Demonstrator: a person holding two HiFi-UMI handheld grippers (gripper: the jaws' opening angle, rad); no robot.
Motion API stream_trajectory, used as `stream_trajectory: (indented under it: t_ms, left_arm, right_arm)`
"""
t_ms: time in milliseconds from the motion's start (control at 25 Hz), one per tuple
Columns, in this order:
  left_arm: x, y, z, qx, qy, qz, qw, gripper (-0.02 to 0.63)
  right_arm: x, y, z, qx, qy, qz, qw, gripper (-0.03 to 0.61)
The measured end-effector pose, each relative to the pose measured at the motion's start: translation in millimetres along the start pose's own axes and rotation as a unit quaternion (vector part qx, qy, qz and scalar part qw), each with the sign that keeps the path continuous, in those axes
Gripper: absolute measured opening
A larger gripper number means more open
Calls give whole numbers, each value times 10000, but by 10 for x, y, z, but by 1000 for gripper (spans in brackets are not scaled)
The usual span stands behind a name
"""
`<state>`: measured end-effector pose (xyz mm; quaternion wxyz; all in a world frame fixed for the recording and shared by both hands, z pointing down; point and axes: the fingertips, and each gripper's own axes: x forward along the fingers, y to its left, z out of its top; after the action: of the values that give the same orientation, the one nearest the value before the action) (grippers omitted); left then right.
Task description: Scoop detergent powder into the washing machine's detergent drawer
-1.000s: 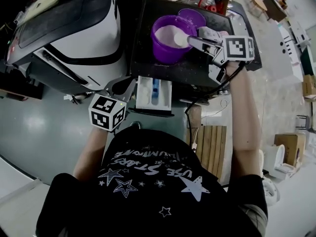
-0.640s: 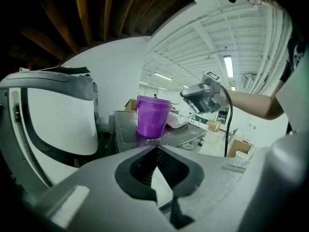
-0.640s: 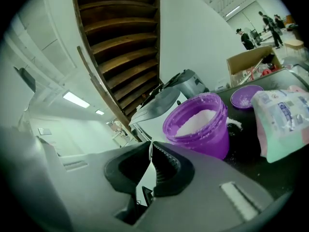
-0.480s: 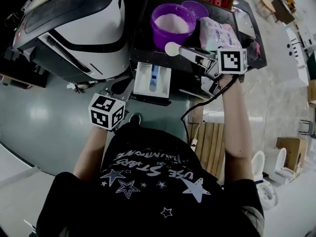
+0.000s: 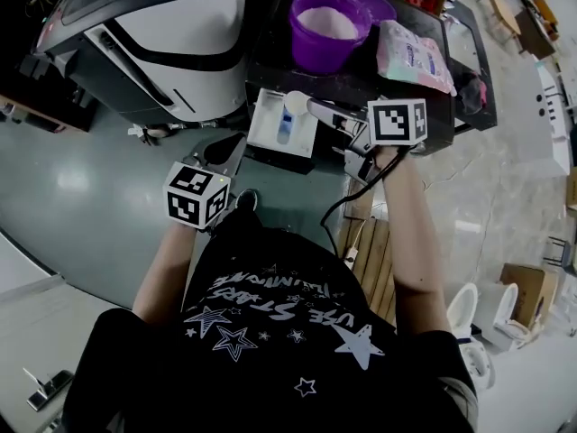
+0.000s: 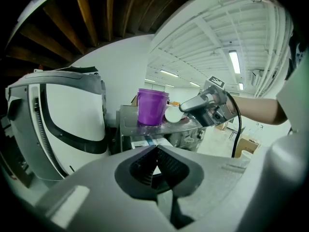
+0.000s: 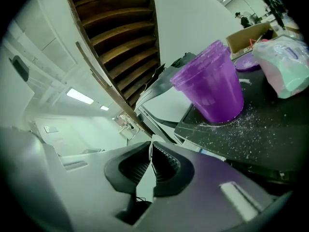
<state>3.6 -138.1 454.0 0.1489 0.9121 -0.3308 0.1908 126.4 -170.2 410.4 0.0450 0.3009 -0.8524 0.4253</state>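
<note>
Right gripper (image 7: 151,149): jaws pressed together on a thin white strip, the handle of the scoop (image 5: 296,104); in the head view it reaches in from the right.
Scoop: white round bowl, hanging over the upper right part of the drawer (image 5: 269,132). Cannot tell whether it touches the drawer or how full it is.
Drawer: white, pulled out from under the dark top (image 5: 270,57), with a blue piece down its middle.
Left gripper (image 6: 155,151): jaw tips meet and nothing is between them. It is held low, on the near left of the drawer and apart from it, pointing toward the drawer front.
Bucket (image 5: 329,25): purple, upright on the dark top beyond the drawer, with pale powder inside.
Lid (image 5: 377,5): purple, just behind the bucket to its right.
Bag (image 5: 415,54): pink and white, lying flat on the dark top to the right of the bucket.
Spilled grains (image 7: 241,129): white specks scattered on the dark top around the base of the bucket.
White machine (image 5: 180,34): large, with black trim, to the left of the dark top.
</note>
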Motion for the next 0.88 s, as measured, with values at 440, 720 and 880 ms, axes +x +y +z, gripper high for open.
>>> stream_trajectory:
  t_ms: [440, 720, 880]
  left_arm:
    - [-105, 109, -129, -50, 79, 286, 9995, 0]
    - [-85, 276, -149, -84, 125, 316, 9994, 0]
    - [-72, 332, -168, -88, 174, 271, 9994, 0]
  right_arm:
    - [494, -274, -325, -686, 562, -787, 9929, 38]
    - [798, -467, -414, -1865, 1017, -1435, 9666, 37]
    - [889, -564, -410, -2750, 1202, -1813, 9365, 37]
